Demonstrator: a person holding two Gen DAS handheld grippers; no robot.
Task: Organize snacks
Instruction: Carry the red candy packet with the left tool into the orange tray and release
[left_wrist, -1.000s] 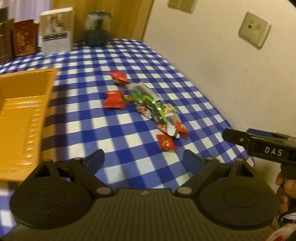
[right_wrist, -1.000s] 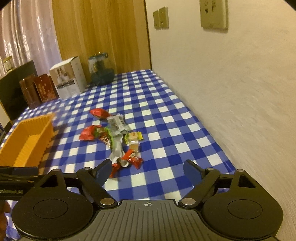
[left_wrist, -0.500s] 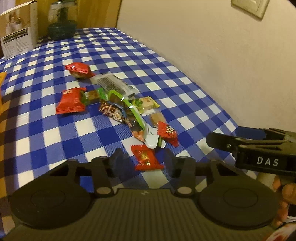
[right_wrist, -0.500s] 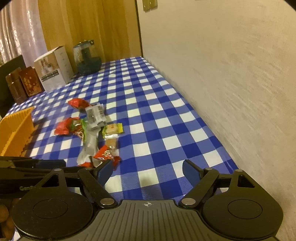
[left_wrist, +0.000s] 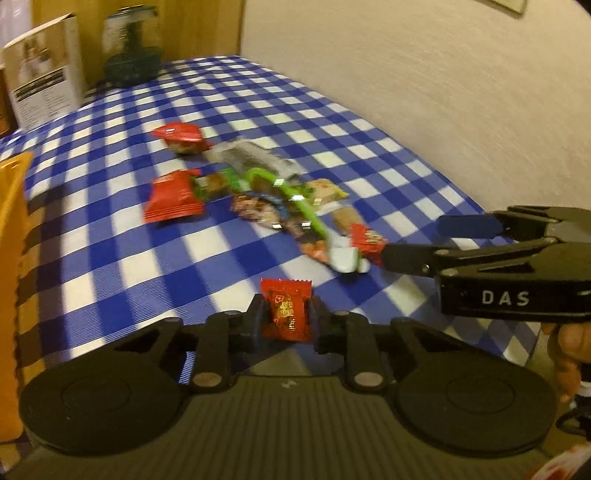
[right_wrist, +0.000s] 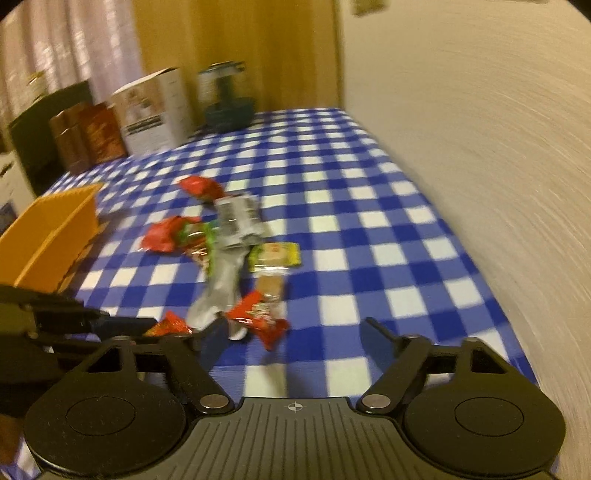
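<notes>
Fingers of the left gripper (left_wrist: 286, 315) pinch a small red candy (left_wrist: 286, 310) low over the checked bench (left_wrist: 110, 229); the right gripper (right_wrist: 291, 328) is closing on nothing yet, with another red candy (right_wrist: 258, 317) just ahead. That wrapper looks slick and could skid away, and the two tools work close enough to clash. An orange tray (right_wrist: 55, 229) sits at the left; its contents are hidden. Remaining snacks (left_wrist: 266, 195) lie heaped mid-bench.

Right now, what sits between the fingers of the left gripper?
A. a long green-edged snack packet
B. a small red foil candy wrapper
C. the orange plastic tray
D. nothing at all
B: in the left wrist view the left gripper has its fingers pressed on both sides of the small red foil candy wrapper.
</notes>
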